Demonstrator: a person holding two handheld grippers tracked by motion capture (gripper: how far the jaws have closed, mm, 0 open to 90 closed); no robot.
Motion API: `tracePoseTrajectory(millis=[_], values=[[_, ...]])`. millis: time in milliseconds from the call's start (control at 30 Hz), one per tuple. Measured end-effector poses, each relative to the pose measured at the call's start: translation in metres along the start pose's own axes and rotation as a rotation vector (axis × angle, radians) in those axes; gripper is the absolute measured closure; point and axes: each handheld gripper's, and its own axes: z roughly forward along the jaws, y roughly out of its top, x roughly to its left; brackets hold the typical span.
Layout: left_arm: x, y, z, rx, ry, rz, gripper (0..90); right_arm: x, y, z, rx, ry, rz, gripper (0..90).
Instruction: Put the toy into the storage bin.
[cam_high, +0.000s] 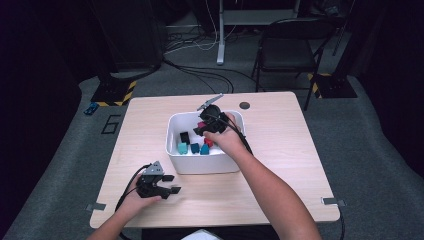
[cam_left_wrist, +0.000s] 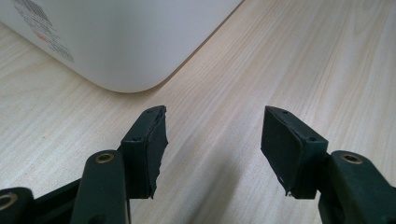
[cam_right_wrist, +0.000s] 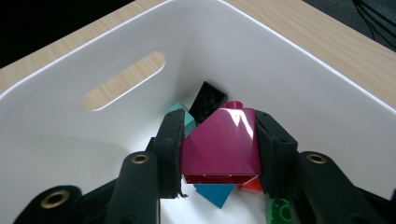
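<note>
A white bin (cam_high: 173, 150) stands in the middle of the table with several coloured bricks inside. My right gripper (cam_high: 202, 128) is over the bin's inside, shut on a magenta sloped brick (cam_right_wrist: 219, 144) that both pads press from the sides. Below the held brick lie a black brick (cam_right_wrist: 208, 100), a teal brick (cam_right_wrist: 185, 119), a blue brick (cam_right_wrist: 214, 193), a red brick (cam_right_wrist: 252, 185) and a green brick (cam_right_wrist: 279, 210). My left gripper (cam_high: 171, 183) rests on the table in front of the bin's near left corner, open, with bare wood between its pads (cam_left_wrist: 154, 140).
The bin's rounded corner (cam_left_wrist: 126, 70) is close ahead of the left gripper. A handle slot (cam_right_wrist: 123, 80) cuts the bin wall. A dark round hole (cam_high: 244, 105) sits in the tabletop behind the bin. A folding chair (cam_high: 290, 45) and cables lie beyond the table.
</note>
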Motion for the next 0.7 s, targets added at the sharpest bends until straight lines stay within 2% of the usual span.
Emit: tracePoseTrajectory(millis=[167, 233, 300, 367, 533, 700], values=[[0.000, 0.000, 0.000, 0.001, 0.000, 0.000, 40.2, -0.002, 0.000, 0.012, 0.023, -0.008, 0.003, 57.5], [0.000, 0.000, 0.000, 0.003, 0.000, 0.002, 40.2, -0.003, 0.000, 0.015, 0.034, -0.011, 0.007, 53.2], [0.000, 0.000, 0.000, 0.004, 0.001, 0.001, 40.2, -0.005, -0.001, 0.016, 0.037, -0.022, 0.019, 45.1], [0.000, 0.000, 0.000, 0.003, 0.001, 0.000, 40.2, -0.005, -0.002, 0.014, 0.025, -0.028, 0.028, 43.7], [0.000, 0.000, 0.000, 0.004, 0.001, 0.000, 40.1, -0.004, -0.004, -0.003, -0.001, -0.029, 0.026, 41.4], [0.000, 0.000, 0.001, 0.006, 0.004, 0.005, 40.0, 0.001, -0.011, -0.030, -0.036, -0.021, 0.013, 40.2]])
